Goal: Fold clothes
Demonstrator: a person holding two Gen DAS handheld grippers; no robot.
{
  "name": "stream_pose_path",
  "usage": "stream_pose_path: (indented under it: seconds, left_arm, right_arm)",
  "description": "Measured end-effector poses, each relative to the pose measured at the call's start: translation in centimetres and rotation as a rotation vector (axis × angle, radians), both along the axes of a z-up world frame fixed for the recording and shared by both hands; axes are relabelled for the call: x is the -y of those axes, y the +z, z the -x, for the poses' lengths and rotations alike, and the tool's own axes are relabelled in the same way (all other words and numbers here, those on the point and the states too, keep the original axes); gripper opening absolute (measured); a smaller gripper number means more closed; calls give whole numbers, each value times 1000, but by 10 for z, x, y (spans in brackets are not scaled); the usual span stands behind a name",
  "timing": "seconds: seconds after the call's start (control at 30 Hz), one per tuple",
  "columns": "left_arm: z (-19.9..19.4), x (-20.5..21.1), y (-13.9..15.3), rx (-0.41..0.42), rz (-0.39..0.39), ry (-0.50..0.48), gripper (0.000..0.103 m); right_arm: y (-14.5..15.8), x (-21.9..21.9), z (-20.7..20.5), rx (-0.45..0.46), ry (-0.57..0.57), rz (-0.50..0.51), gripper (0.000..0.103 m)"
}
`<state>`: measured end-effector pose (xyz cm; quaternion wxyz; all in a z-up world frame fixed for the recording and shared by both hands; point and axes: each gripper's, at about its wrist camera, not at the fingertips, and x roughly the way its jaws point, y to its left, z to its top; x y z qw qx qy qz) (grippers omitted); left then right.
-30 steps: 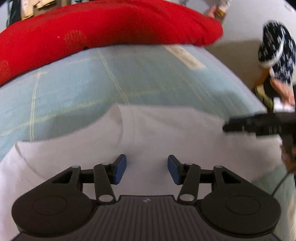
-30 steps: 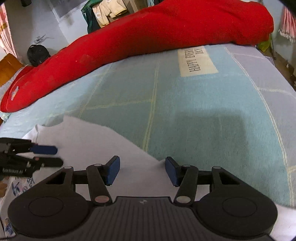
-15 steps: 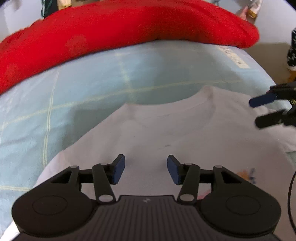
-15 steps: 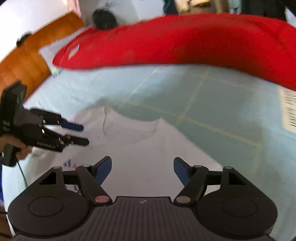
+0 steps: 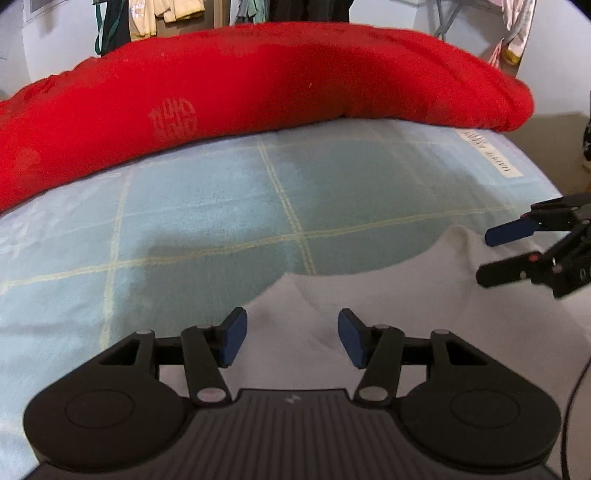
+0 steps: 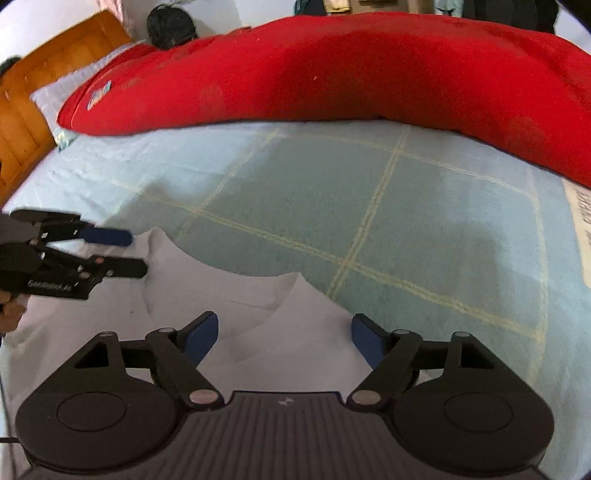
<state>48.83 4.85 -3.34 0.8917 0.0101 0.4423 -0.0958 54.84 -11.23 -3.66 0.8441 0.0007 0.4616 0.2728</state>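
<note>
A white T-shirt point(image 5: 406, 295) lies flat on the bed, its neckline point(image 6: 236, 295) toward the red quilt. My left gripper point(image 5: 290, 332) hovers over the shirt's shoulder edge beside the neckline. Its jaws are opening slightly, and only the flat cloth shows below them. My right gripper point(image 6: 284, 332) hangs over the other side of the neckline; its jaws are opening wide with nothing pinched. Each gripper shows in the other's view with its fingers apart: the right gripper point(image 5: 491, 254) at the right edge, the left gripper point(image 6: 129, 251) at the left edge, above the cloth.
A long red quilt point(image 5: 258, 92) lies across the far side of the light blue checked bedsheet point(image 5: 203, 229). A wooden headboard point(image 6: 22, 110) stands at the far left. A printed label patch point(image 5: 487, 155) sits on the sheet. Clothes point(image 5: 147, 14) hang behind.
Both grippers have moved across the bed to the shirt's neckline end. The right jaws have spread much wider and the left a little. The shirt lies as before.
</note>
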Motion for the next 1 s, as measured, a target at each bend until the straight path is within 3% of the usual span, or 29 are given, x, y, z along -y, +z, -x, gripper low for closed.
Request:
stream_pose_path:
  seconds: [0.2,0.37,0.6,0.73,0.8,1.0]
  left_arm:
    - [75,8,35,-5,18,-27,55]
    - [139,17,50,-42,49,23,55]
    - [210,13,36,-160,120,107,55]
    - [233,8,18,-226,181,131,55]
    - [242,1,17,-208,181,128,55]
    - [227,-67,34,-53,138,210,55]
  right_arm:
    - [33,29,65,-13,4,-66,83]
    - [55,48,142,-65,-34,-112,83]
    - [47,68,246,-278,-185,-169,84]
    - [33,61,283,-364,-243,-166,85]
    - [27,54,295,-395,-271,-154,85]
    - [38,32,311,-332,-320,-91,85]
